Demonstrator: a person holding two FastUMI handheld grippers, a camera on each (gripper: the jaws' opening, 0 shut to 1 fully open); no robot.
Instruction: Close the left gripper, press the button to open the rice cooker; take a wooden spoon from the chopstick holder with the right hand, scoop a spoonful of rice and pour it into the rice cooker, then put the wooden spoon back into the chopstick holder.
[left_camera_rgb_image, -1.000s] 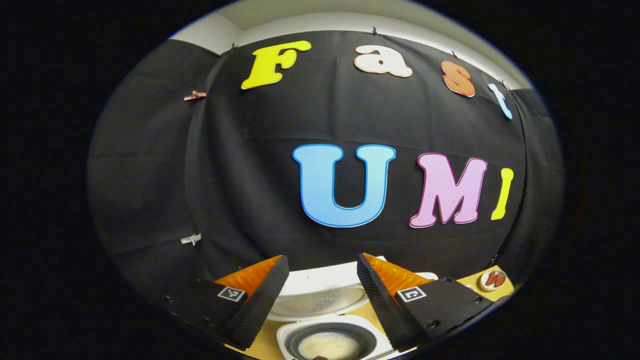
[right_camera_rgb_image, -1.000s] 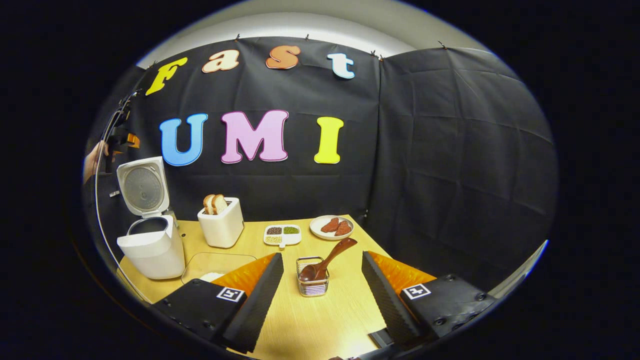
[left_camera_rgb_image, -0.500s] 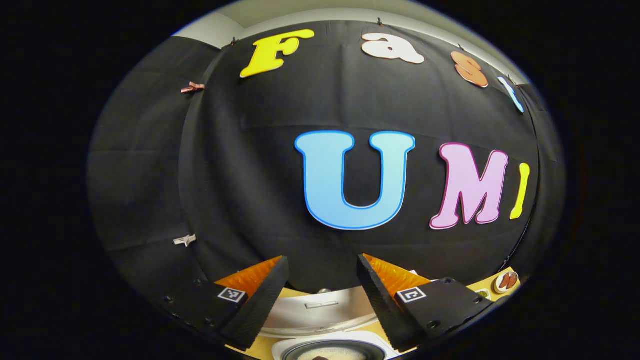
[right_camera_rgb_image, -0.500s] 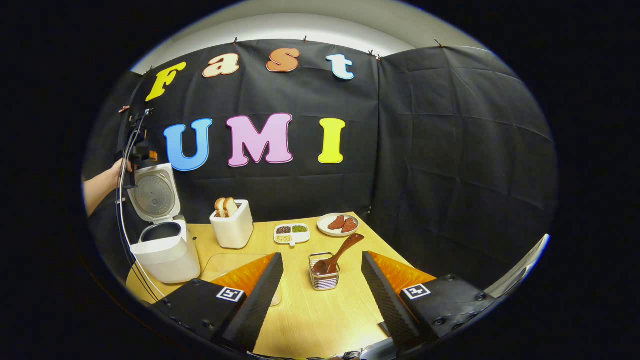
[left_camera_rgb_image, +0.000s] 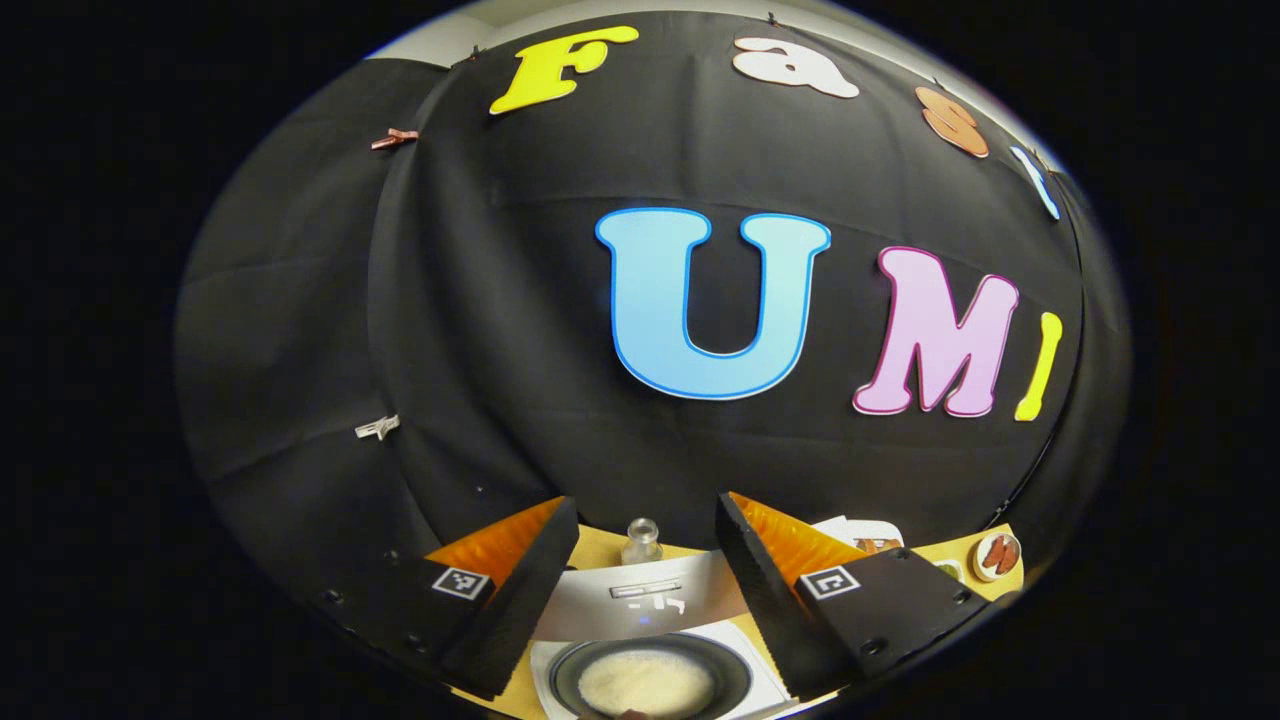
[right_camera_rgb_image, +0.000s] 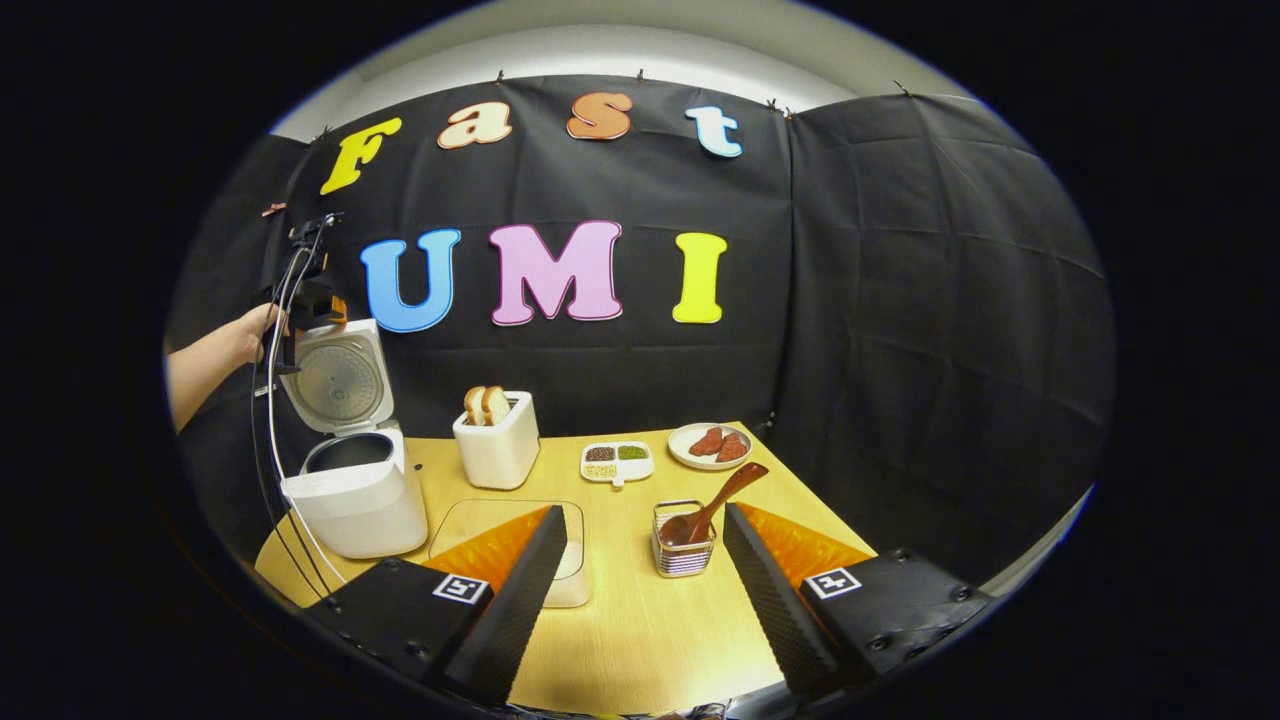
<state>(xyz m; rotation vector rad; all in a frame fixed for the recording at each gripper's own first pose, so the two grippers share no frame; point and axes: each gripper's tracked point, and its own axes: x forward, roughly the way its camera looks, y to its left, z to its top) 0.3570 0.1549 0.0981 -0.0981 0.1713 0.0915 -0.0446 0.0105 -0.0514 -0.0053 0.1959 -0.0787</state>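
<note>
Right gripper view: wooden spoon (right_camera_rgb_image: 712, 504) bowl hidden in chopstick holder (right_camera_rgb_image: 683, 553).

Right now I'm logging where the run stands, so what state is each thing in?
rice cooker: lid up, rice in the pot.
wooden spoon: bowl down in the chopstick holder.
toaster: two slices sticking up.
left gripper: open, holding nothing.
right gripper: open, holding nothing.

White rice cooker (right_camera_rgb_image: 357, 497), brown wooden spoon (right_camera_rgb_image: 712, 505), pale wood-grain table (right_camera_rgb_image: 640, 620), white toaster (right_camera_rgb_image: 496, 452).
</note>
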